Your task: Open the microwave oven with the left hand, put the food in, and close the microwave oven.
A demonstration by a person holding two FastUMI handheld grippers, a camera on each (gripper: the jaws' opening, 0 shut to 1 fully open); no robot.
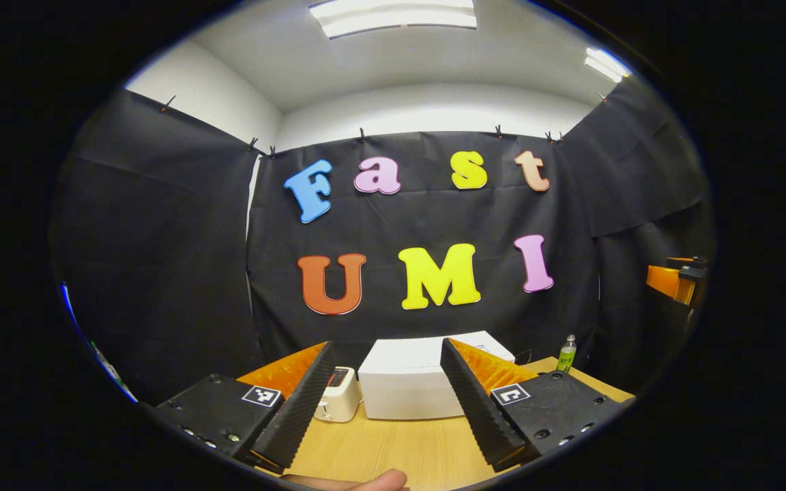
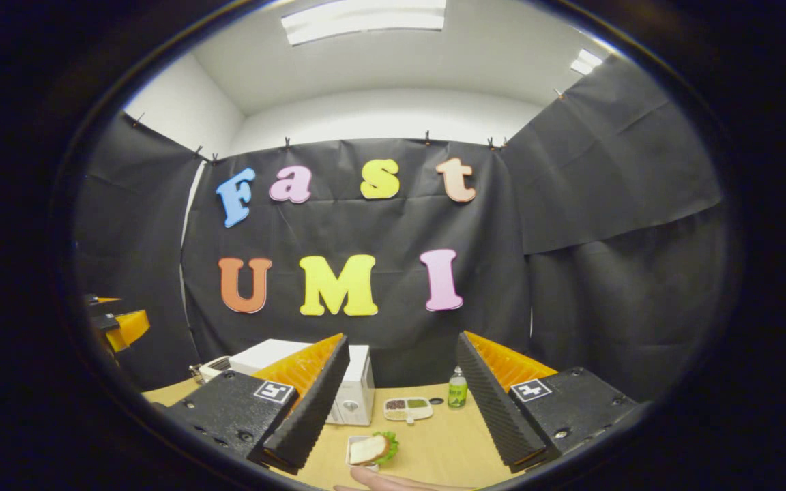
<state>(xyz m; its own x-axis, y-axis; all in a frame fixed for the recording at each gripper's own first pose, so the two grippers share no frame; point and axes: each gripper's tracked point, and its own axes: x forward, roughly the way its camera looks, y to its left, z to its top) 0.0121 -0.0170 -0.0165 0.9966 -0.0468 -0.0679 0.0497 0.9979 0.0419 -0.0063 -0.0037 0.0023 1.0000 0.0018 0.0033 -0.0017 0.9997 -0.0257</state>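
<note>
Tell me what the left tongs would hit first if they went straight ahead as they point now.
Most likely the white microwave oven: it sits on the wooden table right in the gap between the open left tongs. The small white toaster stands just to its left. Depth is hard to judge.

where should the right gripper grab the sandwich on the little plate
Judging by its pose, grip the sandwich across its flat bread faces, coming down from above: it lies tilted on the small white plate with lettuce spilling out on one side, so squeeze the bread, not the leaves. The right gripper stands open above it.
</note>
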